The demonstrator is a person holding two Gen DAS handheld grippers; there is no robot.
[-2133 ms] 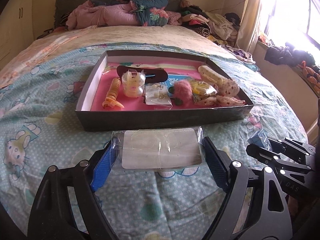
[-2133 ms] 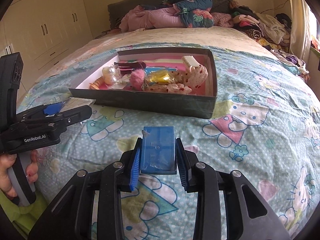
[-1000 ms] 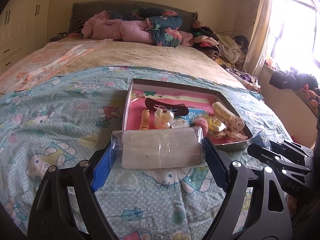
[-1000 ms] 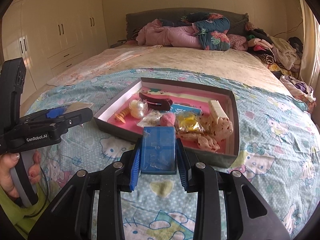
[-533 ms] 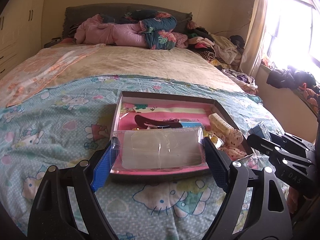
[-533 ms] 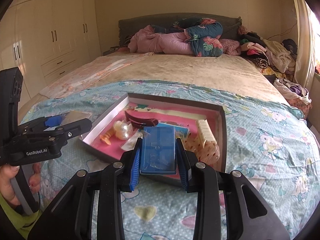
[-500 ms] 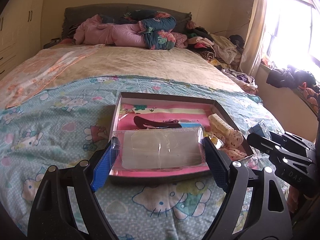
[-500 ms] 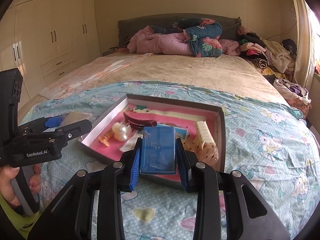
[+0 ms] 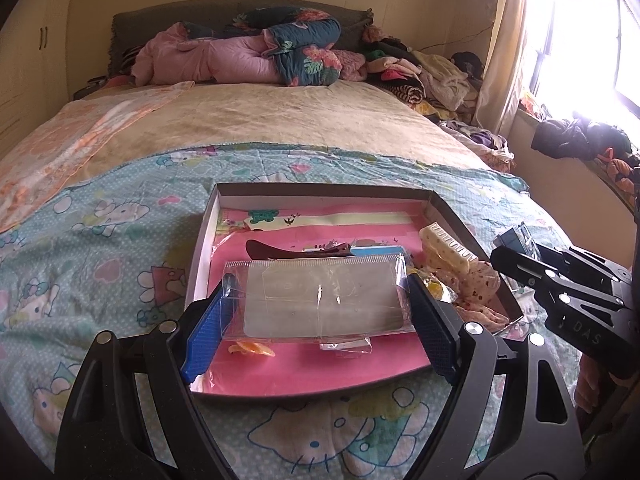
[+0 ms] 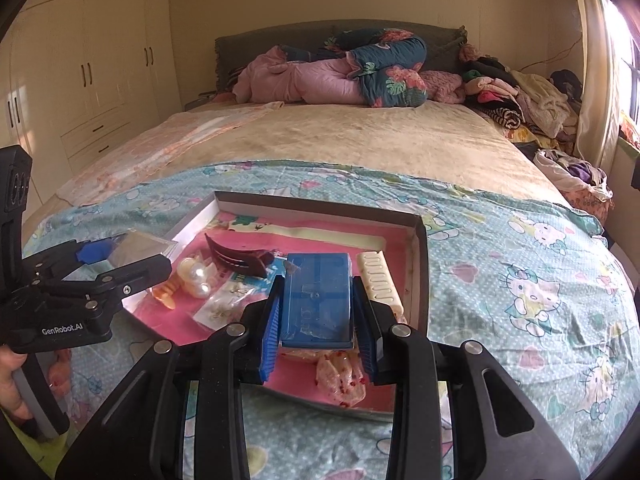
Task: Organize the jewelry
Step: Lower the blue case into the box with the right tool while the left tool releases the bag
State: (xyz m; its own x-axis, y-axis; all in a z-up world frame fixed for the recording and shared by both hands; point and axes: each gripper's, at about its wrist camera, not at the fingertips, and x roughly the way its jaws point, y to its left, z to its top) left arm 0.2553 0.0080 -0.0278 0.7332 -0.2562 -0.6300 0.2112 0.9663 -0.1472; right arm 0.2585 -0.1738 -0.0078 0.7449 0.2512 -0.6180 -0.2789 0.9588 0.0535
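My left gripper (image 9: 318, 320) is shut on a clear plastic packet with a grey card (image 9: 320, 298) and holds it above the near half of a shallow box with a pink floor (image 9: 316, 372). My right gripper (image 10: 318, 330) is shut on a blue plastic case (image 10: 318, 300) above the box's near right part (image 10: 418, 264). In the box lie a dark hair claw (image 10: 238, 258), pearl pieces (image 10: 196, 276), an orange clip (image 9: 250, 348), a small earring packet (image 10: 222, 304), a cream comb clip (image 10: 380, 280) and spotted cloth items (image 9: 476, 284).
The box sits on a Hello Kitty sheet (image 9: 100, 232) on a bed. Pink and floral bedding (image 10: 340, 76) and piled clothes (image 10: 520, 96) lie at the head. Cupboards (image 10: 92, 80) stand left, a window (image 9: 580, 40) right.
Both grippers have risen and moved forward over the box, each keeping its item; the box now lies under the fingers rather than ahead of them.
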